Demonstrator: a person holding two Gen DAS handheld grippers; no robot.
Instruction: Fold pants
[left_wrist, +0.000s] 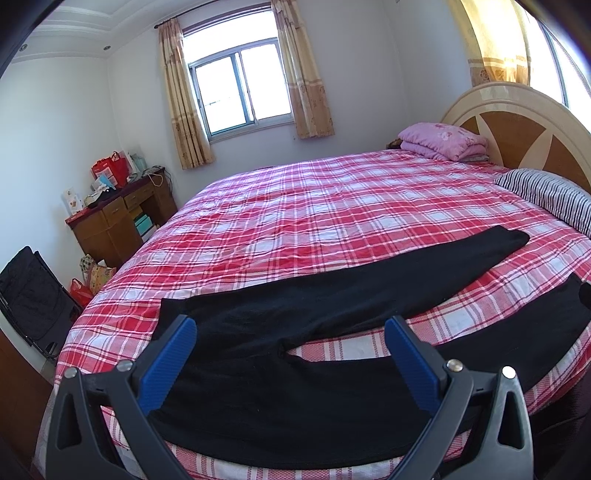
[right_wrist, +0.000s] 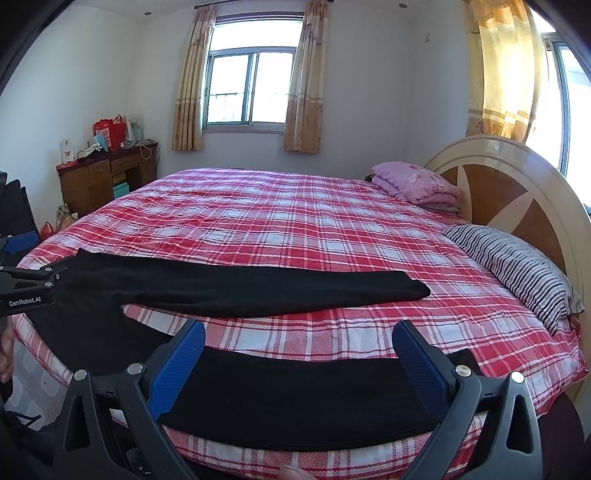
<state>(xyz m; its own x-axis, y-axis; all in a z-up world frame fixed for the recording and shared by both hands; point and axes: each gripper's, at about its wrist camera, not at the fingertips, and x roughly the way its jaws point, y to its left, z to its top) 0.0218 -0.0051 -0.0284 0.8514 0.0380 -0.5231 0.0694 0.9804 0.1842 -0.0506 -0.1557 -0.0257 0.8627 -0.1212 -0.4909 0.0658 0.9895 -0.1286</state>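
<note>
Black pants (left_wrist: 295, 314) lie flat on the red plaid bed (left_wrist: 314, 206), waist to the left, the two legs spread apart to the right. My left gripper (left_wrist: 291, 332) is open and empty above the waist and crotch area, blue pads (left_wrist: 173, 358) wide apart. My right gripper (right_wrist: 299, 336) is open and empty above the near leg (right_wrist: 295, 398); the far leg (right_wrist: 240, 286) lies beyond it. The left gripper's body (right_wrist: 33, 280) shows at the left edge of the right wrist view, over the waist.
A striped pillow (right_wrist: 517, 266) and a folded pink quilt (right_wrist: 417, 181) lie by the headboard (right_wrist: 517, 173) on the right. A wooden desk (right_wrist: 99, 177) with bags stands at the far left. A black folding chair (left_wrist: 33, 295) stands left of the bed.
</note>
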